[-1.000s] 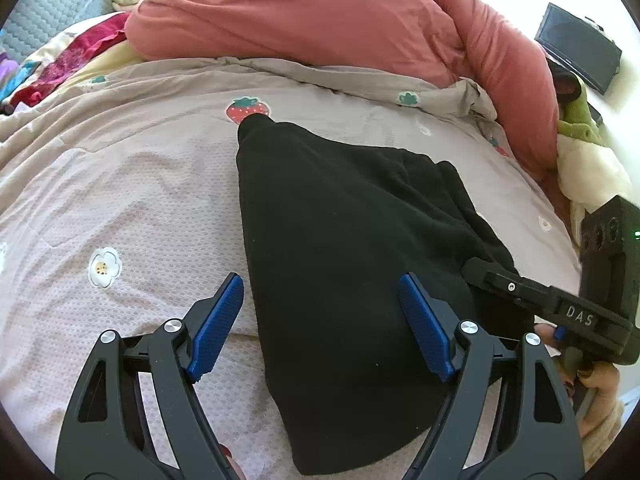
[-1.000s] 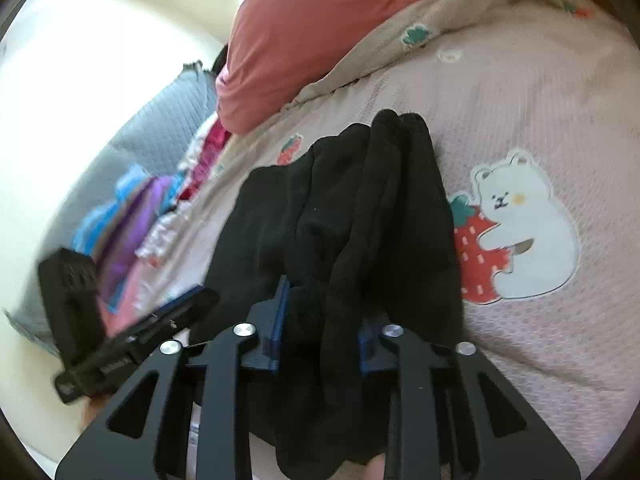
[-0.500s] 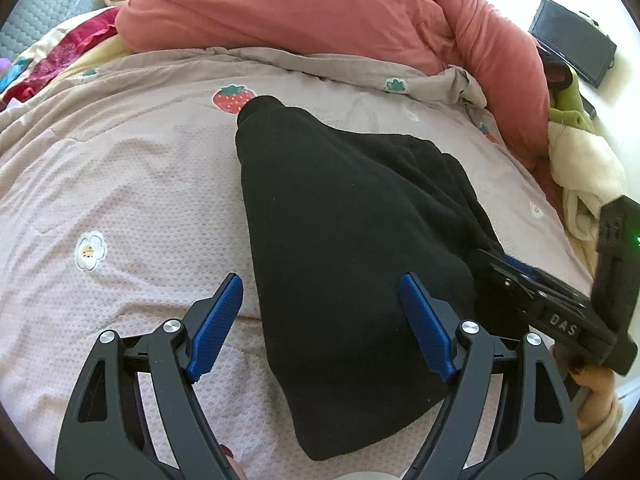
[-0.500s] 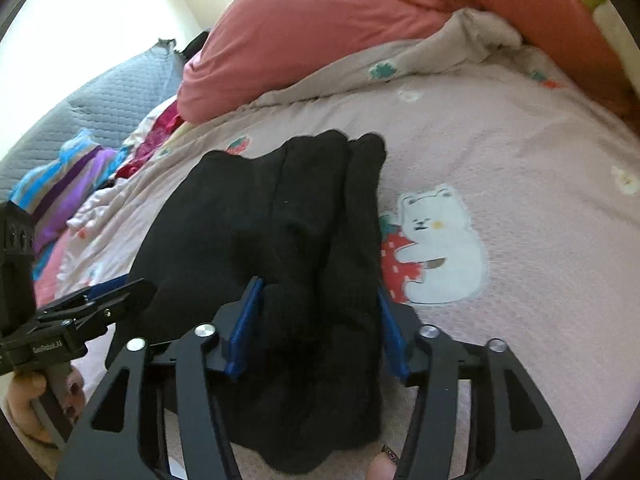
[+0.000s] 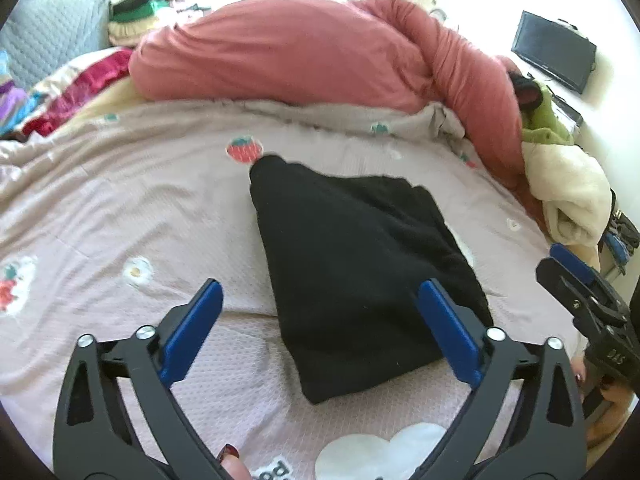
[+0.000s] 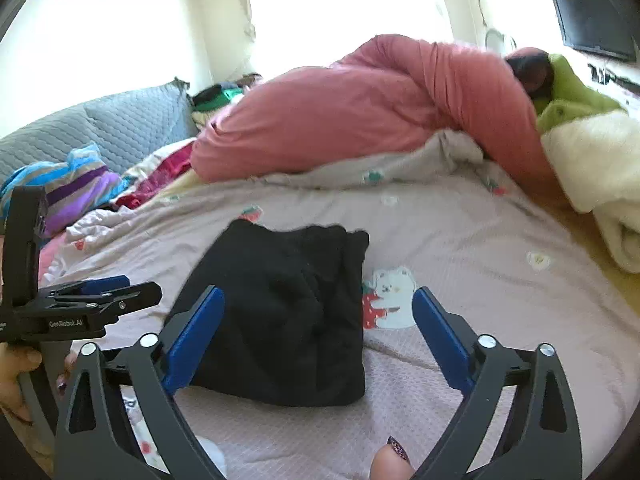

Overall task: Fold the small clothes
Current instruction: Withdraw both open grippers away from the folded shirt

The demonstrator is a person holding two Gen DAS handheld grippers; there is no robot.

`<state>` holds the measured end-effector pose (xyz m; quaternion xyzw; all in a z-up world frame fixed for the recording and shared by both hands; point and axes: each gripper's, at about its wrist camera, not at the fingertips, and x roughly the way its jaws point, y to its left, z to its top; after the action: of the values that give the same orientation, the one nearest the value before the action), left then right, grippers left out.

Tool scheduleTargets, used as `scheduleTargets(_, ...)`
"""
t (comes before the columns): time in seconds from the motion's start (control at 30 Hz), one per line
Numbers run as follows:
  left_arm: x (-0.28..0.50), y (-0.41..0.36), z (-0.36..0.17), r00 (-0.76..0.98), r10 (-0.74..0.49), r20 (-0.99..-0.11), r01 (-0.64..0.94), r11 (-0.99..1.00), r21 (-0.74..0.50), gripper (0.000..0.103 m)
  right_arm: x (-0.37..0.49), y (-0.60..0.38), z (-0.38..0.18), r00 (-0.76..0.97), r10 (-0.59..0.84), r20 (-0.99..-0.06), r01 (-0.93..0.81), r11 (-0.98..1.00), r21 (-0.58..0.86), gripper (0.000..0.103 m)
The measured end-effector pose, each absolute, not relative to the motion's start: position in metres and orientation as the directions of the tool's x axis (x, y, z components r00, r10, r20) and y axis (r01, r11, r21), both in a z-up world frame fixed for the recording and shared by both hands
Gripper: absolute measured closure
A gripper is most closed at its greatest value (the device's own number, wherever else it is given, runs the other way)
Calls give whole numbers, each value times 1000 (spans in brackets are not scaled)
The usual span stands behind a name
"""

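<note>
A black garment [image 5: 352, 264] lies folded into a thick wedge on the pink printed bedspread [image 5: 120, 200]; it also shows in the right wrist view [image 6: 288, 312]. My left gripper [image 5: 320, 316] is open and empty, held above the garment's near end. My right gripper [image 6: 316, 328] is open and empty, pulled back above the garment's near edge. The right gripper shows at the right edge of the left wrist view [image 5: 576, 280], clear of the cloth. The left gripper shows at the left of the right wrist view [image 6: 108, 292].
A rolled pink duvet [image 5: 320, 52] lies across the back of the bed. Cream and green blankets [image 5: 568, 184] are piled at the right. Colourful clothes [image 6: 80, 184] and a grey quilted cushion [image 6: 120, 124] lie at the left. A dark monitor [image 5: 552, 56] stands at the far right.
My right gripper has opened, let go of the black garment and drawn back and up. The left gripper has also backed away. The garment now lies on the bed by itself.
</note>
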<state>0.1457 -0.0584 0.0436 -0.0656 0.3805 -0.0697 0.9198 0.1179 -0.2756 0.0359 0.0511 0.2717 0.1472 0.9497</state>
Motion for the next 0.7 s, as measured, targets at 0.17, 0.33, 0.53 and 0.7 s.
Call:
scheduleTargets(0.17,122,-54,62,739,-163,-653,85,985,-150,10,91,-272,55,849,290,-443,-260,957,129,5)
scheduleTargets(0.33,96,-50,71,766,-133,-629,85,991,-106,10,71,-269,63,861,290,-419,-265,957,117,5)
scheduleTargets(0.53,69,-44,66,774,-104,-625,68,994,-81,10,53,-263,67,868,273,-415,-258,962,93,5)
scheduleTargets(0.7,53,-38,54,763,-100,-638,59,995,-86,10,38,-256,65,870,256,-422,-251,966,68,5)
